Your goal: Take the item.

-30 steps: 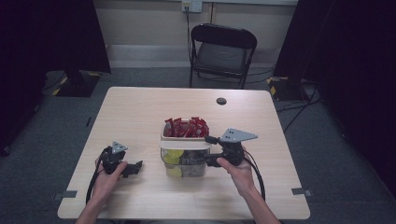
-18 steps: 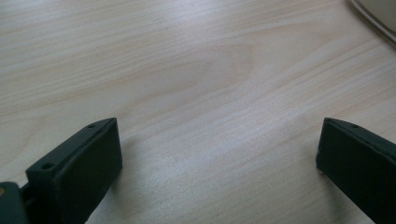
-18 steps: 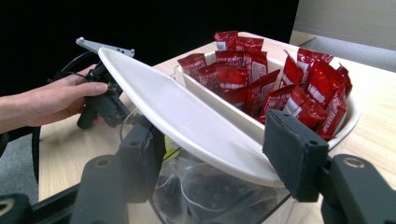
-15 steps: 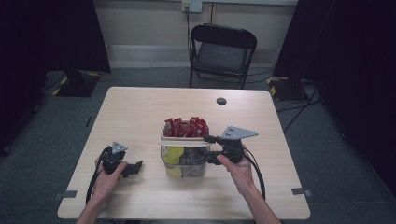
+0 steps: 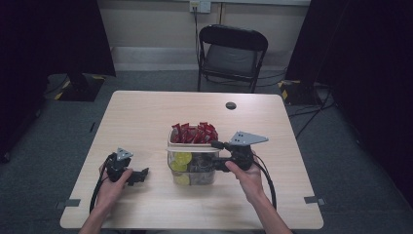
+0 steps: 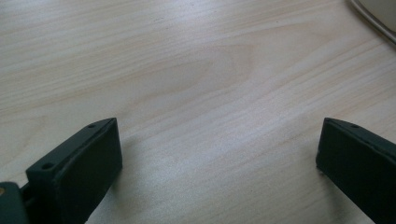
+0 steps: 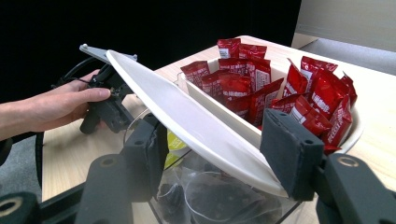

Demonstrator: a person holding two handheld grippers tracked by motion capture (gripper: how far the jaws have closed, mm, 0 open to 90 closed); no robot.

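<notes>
Right gripper view: right gripper [image 7: 219, 154] jaws clamped on tilted white lid [image 7: 187, 121] over packet-filled container [image 5: 192, 161]; left gripper [image 6: 219, 158] jaws apart, idle; slip risks spilling red packets [image 7: 261, 88].

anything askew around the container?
Yes: the white lid sits tilted across the clear container, not flat, between the right tongs' jaws. Red packets stand exposed behind it. Left tongs rest open on the table.
</notes>
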